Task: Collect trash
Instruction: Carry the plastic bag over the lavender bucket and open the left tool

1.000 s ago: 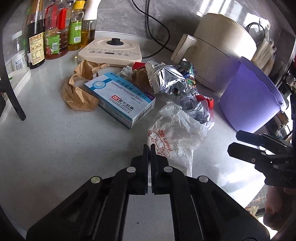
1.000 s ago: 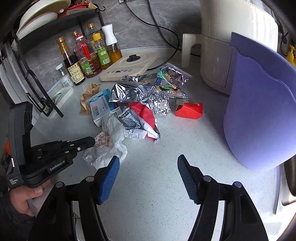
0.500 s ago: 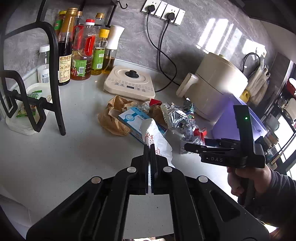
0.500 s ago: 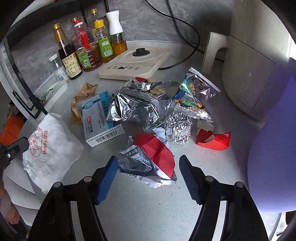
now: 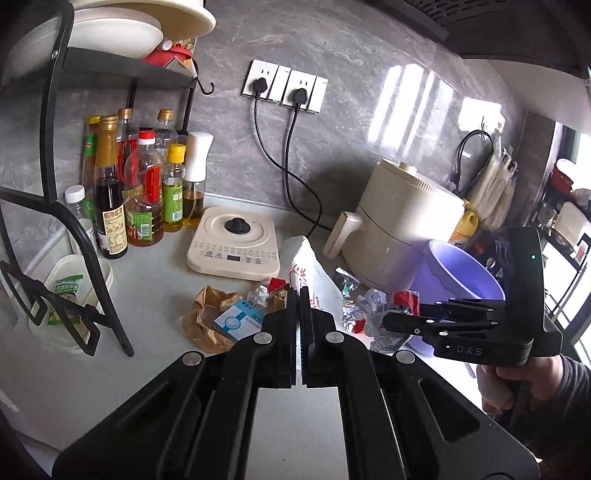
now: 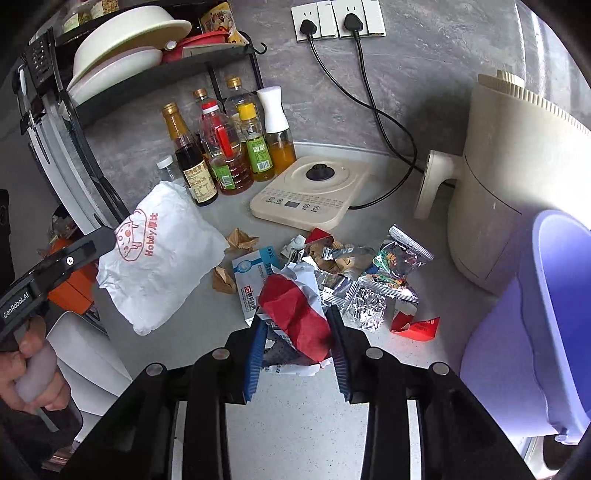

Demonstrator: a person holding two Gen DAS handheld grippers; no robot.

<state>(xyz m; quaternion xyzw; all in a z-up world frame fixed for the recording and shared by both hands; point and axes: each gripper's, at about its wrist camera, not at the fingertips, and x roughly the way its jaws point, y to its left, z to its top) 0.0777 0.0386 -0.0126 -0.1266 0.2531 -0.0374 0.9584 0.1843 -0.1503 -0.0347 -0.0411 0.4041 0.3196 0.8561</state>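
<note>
You're in a home kitchen. Oil and sauce bottles point(image 6: 221, 147) sit upper centre against the grey stone backsplash point(image 5: 351, 110), bowls point(image 6: 125, 33) on a black rack point(image 6: 155, 70) upper left. Wall sockets point(image 6: 338, 18) at top, induction cooktop point(image 6: 314, 192) mid-frame, cream air fryer point(image 6: 517, 177) at right, all on a speckled countertop point(image 6: 295, 424).

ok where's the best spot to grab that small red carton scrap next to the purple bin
Probably the upturned folded edge of the red carton scrap, coming straight down from above. It lies low and open on the counter, clear of the foil wrappers, so a raised flap gives a gripper something to pinch.
</note>
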